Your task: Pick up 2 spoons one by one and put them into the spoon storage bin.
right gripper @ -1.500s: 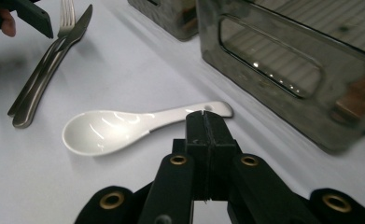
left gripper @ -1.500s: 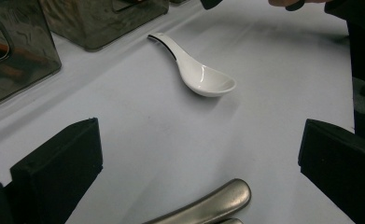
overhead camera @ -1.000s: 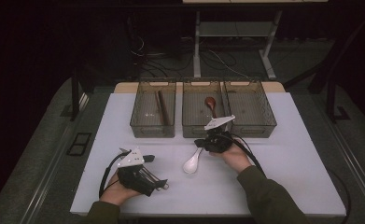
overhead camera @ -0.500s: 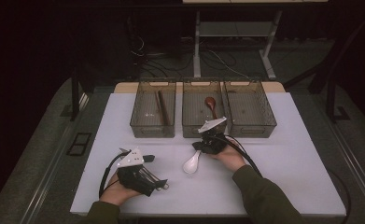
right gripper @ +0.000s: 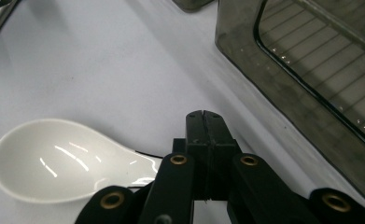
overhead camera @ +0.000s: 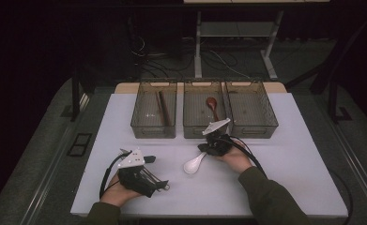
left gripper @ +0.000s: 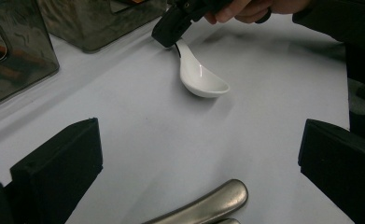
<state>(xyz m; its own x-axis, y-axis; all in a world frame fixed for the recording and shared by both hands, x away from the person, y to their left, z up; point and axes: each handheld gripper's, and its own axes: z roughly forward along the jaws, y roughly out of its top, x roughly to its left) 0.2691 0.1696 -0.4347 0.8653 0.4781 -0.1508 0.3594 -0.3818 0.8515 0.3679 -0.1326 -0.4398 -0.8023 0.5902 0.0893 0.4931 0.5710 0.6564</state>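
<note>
Dim room, dark all around. White table [overhead camera: 308, 164] lit from above, on a grey floor [overhead camera: 40, 159]. Beyond the table, a metal frame [overhead camera: 265, 51] with splayed legs and loose cables [overhead camera: 148, 56] on the floor. Dark floor plate [overhead camera: 79, 144] at left.

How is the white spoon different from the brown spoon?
The white spoon lies on the table; the brown spoon lies in the middle bin. The right tool is shut on the white spoon's handle; nothing touches the brown one. Both are spoons.
</note>
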